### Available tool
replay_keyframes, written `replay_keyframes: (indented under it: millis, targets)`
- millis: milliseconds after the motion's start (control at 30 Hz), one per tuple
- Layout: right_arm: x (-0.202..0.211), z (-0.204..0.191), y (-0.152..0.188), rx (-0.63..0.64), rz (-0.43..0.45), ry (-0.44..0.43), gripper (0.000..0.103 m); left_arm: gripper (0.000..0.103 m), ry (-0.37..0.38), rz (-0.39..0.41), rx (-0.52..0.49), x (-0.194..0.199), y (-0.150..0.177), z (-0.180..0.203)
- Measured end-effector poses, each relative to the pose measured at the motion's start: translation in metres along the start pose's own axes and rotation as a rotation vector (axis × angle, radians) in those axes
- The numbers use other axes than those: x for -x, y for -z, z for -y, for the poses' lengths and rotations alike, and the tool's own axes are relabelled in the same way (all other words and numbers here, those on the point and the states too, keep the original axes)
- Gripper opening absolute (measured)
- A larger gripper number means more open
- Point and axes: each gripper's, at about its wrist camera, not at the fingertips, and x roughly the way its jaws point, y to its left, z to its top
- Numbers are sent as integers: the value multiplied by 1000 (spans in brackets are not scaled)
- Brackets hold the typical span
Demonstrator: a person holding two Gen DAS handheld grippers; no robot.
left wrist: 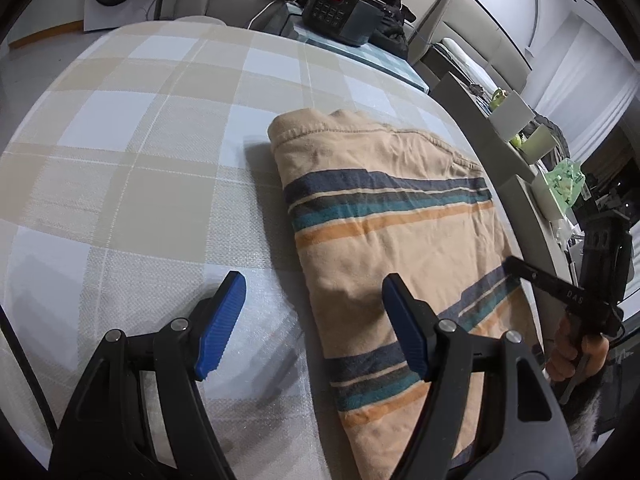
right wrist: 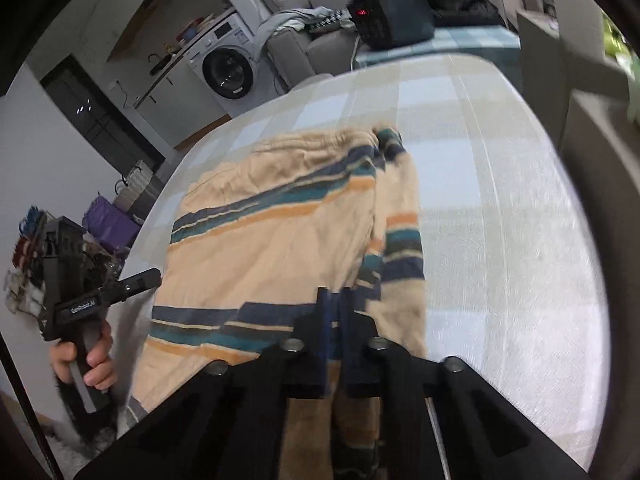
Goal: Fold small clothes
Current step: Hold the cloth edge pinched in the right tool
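The striped shirt (left wrist: pixel 400 216) lay folded on the checked tablecloth (left wrist: pixel 140 140), filling the centre and lower right of the left wrist view. In that view the left gripper (left wrist: pixel 312 320) stood with its blue pads (left wrist: pixel 222 328) well apart and nothing between them: one pad hung over bare cloth at lower left, the other over the shirt's near edge. At the far right edge of the same frame the right gripper (left wrist: pixel 516 268) showed only as a black bar and handle with a hand (left wrist: pixel 576 356) wrapped round it, so its jaws could not be read from there.

The right wrist view supplied that. The right gripper (right wrist: pixel 334 304) sat at lower centre with its two fingers drawn together, and a fold of the shirt (right wrist: pixel 280 248) ran up to and under them; the frame was smeared by motion, so it appeared to pinch the fabric, though the contact itself was hard to make out. This view also showed a sleeve or side flap (right wrist: pixel 396 240) doubled over along the shirt's right side, which the other view did not show. At the left edge of the frame a hand (right wrist: pixel 86 360) gripped the black handle of the left gripper (right wrist: pixel 144 278).

Both views showed a dark cooker (left wrist: pixel 340 12) beyond the table's far end and a washing machine (right wrist: pixel 228 68) behind, in the upper left of each frame.
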Motion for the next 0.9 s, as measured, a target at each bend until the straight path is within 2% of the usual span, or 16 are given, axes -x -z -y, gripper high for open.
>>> replay_keyframes:
  millis: [100, 267, 333, 433, 467, 533, 600, 700, 900]
  targets:
    - [11, -3, 0, 29, 34, 22, 3, 68, -5, 6, 9, 4, 0, -2]
    - [2, 3, 2, 22, 5, 66, 3, 68, -2, 4, 17, 3, 0, -2]
    - [6, 3, -1, 31, 38, 83, 3, 68, -3, 8, 6, 4, 1, -1]
    - [1, 11, 0, 33, 21, 224, 3, 68, -6, 8, 4, 4, 3, -1]
    - [2, 19, 3, -11, -8, 210, 5, 68, -4, 8, 6, 5, 3, -1]
    - [17, 27, 10, -63, 9, 137, 13, 68, 7, 8, 9, 6, 5, -3]
    - [36, 30, 21, -93, 41, 80, 27, 68, 13, 5, 17, 7, 5, -4]
    - [49, 28, 38, -110, 27, -33, 29, 68, 18, 6, 11, 9, 7, -2]
    - [35, 11, 56, -63, -47, -69, 27, 68, 21, 4, -14, 16, 15, 5]
